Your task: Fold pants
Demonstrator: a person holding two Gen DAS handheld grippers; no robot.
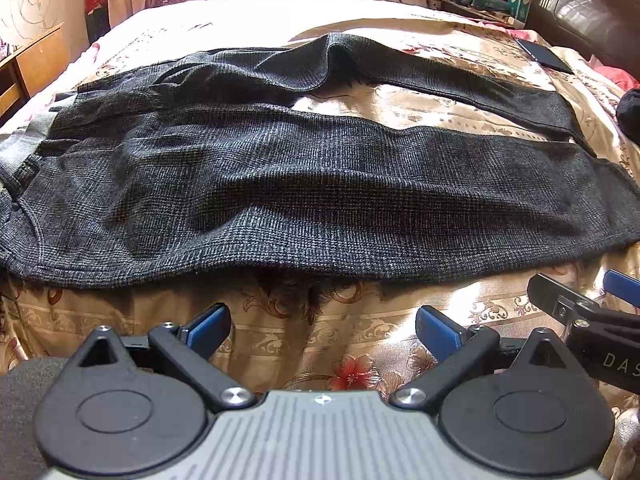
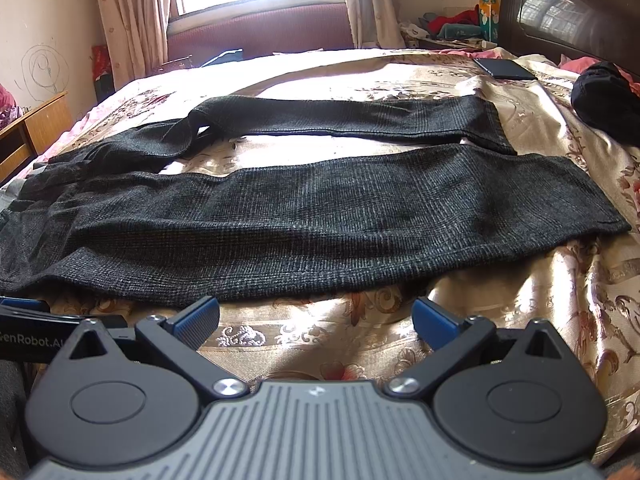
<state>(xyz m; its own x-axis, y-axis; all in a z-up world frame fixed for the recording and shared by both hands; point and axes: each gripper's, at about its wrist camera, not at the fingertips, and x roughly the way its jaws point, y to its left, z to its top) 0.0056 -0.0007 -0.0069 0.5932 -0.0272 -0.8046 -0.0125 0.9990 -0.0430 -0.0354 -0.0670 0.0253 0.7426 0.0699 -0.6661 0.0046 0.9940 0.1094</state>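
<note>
Dark grey checked pants (image 1: 280, 184) (image 2: 320, 224) lie spread flat across the bed, waist to the left and both legs running right with a strip of bedspread between them. My left gripper (image 1: 323, 330) hovers open just short of the near leg's front edge, nothing between its blue pads. My right gripper (image 2: 316, 320) is likewise open and empty, a little before the same edge and further toward the cuffs. The right gripper's fingers (image 1: 560, 300) show at the right edge of the left wrist view; part of the left gripper (image 2: 36, 324) shows at the left edge of the right wrist view.
The bed wears a beige floral bedspread (image 2: 500, 312). A dark phone (image 2: 506, 69) and a black bundle of cloth (image 2: 604, 100) lie near the dark headboard (image 2: 576, 12) at right. A wooden desk (image 2: 36, 128) stands left; curtains and a window are beyond the bed.
</note>
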